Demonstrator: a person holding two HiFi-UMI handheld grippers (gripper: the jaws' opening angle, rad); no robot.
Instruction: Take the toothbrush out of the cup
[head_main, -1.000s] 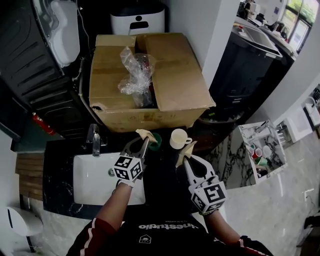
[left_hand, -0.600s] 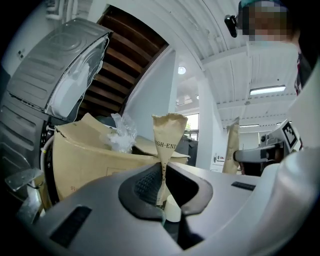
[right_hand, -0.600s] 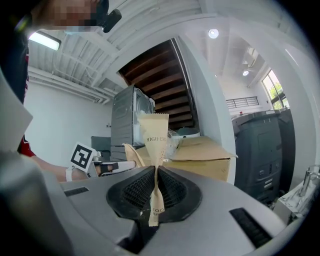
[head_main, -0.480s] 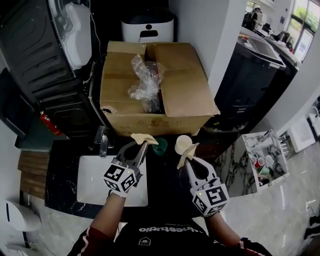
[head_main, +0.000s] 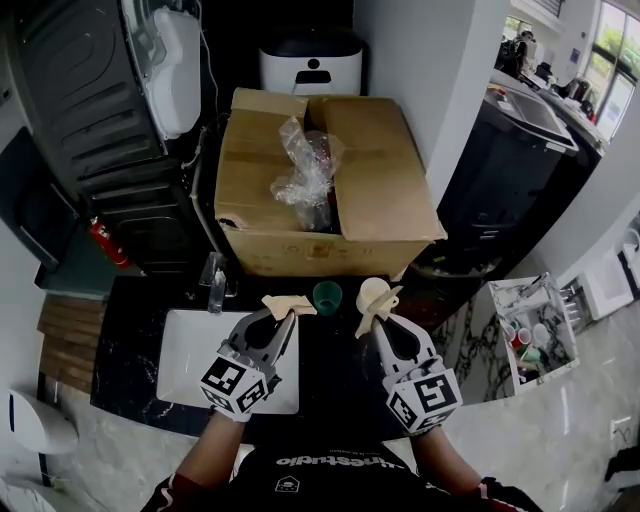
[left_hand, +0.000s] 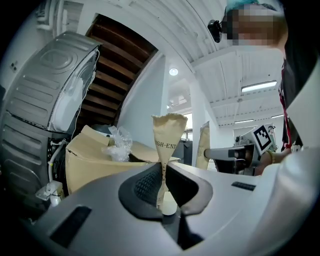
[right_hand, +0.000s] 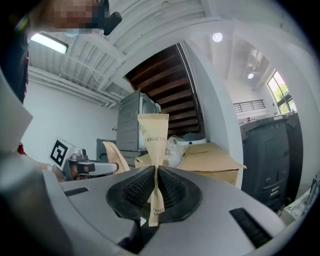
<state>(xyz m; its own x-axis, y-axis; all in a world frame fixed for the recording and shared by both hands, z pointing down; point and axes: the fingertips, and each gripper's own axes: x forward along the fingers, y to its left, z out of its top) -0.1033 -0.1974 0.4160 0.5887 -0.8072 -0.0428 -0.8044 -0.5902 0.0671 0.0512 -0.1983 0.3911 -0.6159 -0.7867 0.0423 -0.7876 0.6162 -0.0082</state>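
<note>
My left gripper (head_main: 284, 318) is shut on a tan paper-wrapped toothbrush packet (head_main: 289, 303), held just left of a green cup (head_main: 327, 294) on the black counter. In the left gripper view that packet (left_hand: 167, 140) stands upright, pinched between the pads. My right gripper (head_main: 372, 320) is shut on a second tan packet (head_main: 380, 298), which overlaps a white cup (head_main: 366, 289) behind it. The right gripper view shows this packet (right_hand: 154, 135) clamped at its lower part, with print on it. Both grippers point level, side by side.
A large open cardboard box (head_main: 370, 180) with a crumpled clear plastic bag (head_main: 305, 170) stands behind the cups. A white sink (head_main: 185, 350) with a faucet (head_main: 216, 285) lies left. Dark appliances flank the box, and a basket of small items (head_main: 525, 320) sits right.
The left gripper has lifted and drawn its packet away to the left of the green cup. The right gripper has risen a little with its packet. Both stayed shut.
</note>
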